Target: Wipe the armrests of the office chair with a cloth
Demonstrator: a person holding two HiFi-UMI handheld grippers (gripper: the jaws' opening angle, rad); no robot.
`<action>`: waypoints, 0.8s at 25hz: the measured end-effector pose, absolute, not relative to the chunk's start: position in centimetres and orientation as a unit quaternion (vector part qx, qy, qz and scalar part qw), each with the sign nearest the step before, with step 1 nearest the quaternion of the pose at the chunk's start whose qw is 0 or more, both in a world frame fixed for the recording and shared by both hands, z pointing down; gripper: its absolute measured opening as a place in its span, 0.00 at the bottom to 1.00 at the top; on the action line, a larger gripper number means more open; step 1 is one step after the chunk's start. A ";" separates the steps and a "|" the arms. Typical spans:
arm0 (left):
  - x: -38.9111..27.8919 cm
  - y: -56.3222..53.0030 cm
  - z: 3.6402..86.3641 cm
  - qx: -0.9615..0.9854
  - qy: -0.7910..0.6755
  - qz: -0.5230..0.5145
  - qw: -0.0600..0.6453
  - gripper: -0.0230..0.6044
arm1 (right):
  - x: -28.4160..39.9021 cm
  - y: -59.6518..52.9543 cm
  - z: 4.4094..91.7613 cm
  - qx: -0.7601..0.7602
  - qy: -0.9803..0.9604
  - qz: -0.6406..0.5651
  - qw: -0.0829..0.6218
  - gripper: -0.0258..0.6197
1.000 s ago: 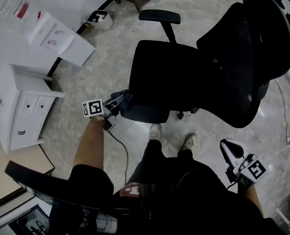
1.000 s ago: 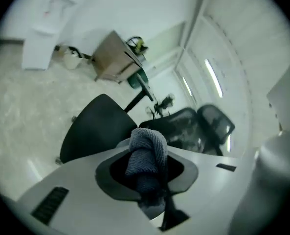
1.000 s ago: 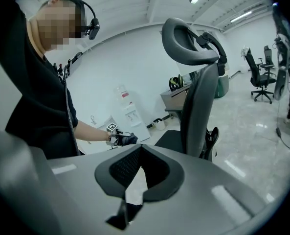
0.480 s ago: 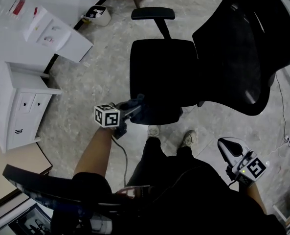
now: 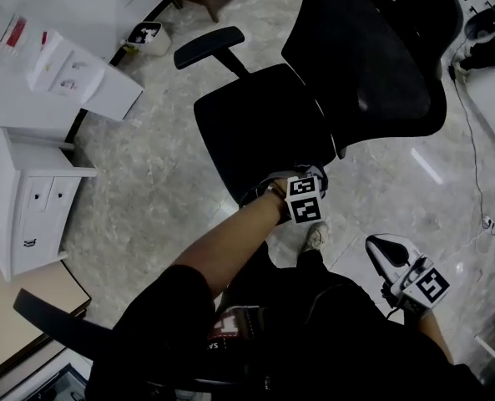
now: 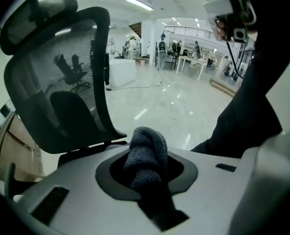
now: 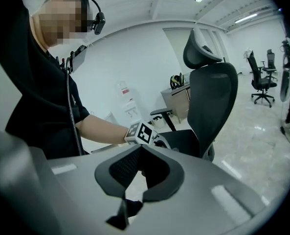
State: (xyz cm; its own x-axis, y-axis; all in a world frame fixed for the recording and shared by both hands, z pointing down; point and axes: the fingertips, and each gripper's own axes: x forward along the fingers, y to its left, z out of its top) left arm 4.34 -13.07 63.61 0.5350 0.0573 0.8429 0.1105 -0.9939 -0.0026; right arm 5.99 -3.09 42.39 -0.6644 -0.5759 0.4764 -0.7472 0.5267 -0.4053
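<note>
Left hand-held gripper (image 5: 308, 182) is pinching the cloth (image 6: 145, 153) at the chair's (image 5: 372, 57) near seat edge. I can't make out the near armrest beneath it. Across the seat, far and left of the cloth, lies the far armrest (image 5: 209, 47), its long axis running left to right. My left arm is nearer it, I judge. Right hand-held gripper (image 7: 127, 192) hangs near right, slightly spread and empty.

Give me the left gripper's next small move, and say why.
Probably tip the left gripper down so the cloth presses on the near armrest: its jaws grip the cloth, but in its own view the cloth's tip shows against open floor, touching nothing.
</note>
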 end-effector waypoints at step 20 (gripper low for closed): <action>0.7 -5.1 63.0 -0.873 -0.050 -0.465 -0.140 0.17 | 14.3 -1.5 36.7 0.470 -0.847 0.236 0.083 0.04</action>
